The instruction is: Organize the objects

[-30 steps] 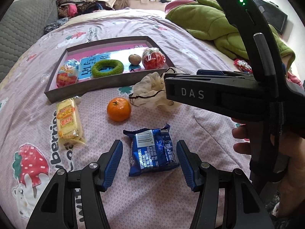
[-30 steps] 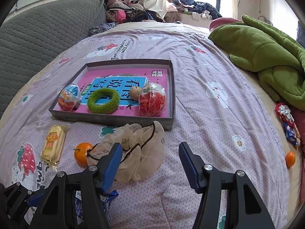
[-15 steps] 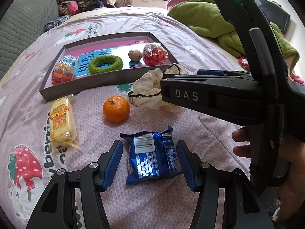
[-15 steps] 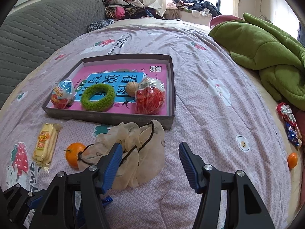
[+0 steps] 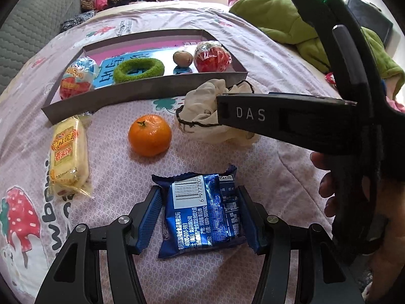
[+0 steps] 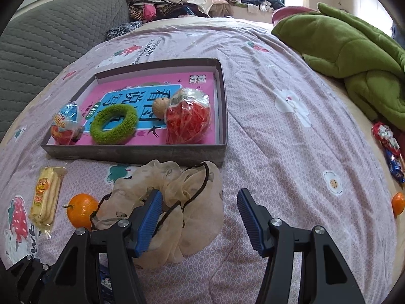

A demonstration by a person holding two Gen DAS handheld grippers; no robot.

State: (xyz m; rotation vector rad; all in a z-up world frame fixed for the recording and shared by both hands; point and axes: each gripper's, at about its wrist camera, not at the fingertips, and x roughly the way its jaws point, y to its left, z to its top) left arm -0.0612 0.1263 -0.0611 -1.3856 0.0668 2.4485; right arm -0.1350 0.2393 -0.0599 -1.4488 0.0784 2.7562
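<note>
Low in the left wrist frame, the left gripper (image 5: 200,217) stands spread wide astride the blue snack packet (image 5: 202,212), its long axis running up-frame toward the tray (image 5: 141,98), while the right gripper (image 6: 197,217), also unclenched, hovers farther off.

Cream mesh bag (image 5: 202,109) partly hidden behind right gripper body in left wrist view. Blue snack packet (image 5: 202,211) nearly wholly concealed under right gripper in right wrist view. Print on yellow snack bar (image 6: 45,197) too small to read. Small orange fruit (image 6: 398,203) cut by frame edge.
</note>
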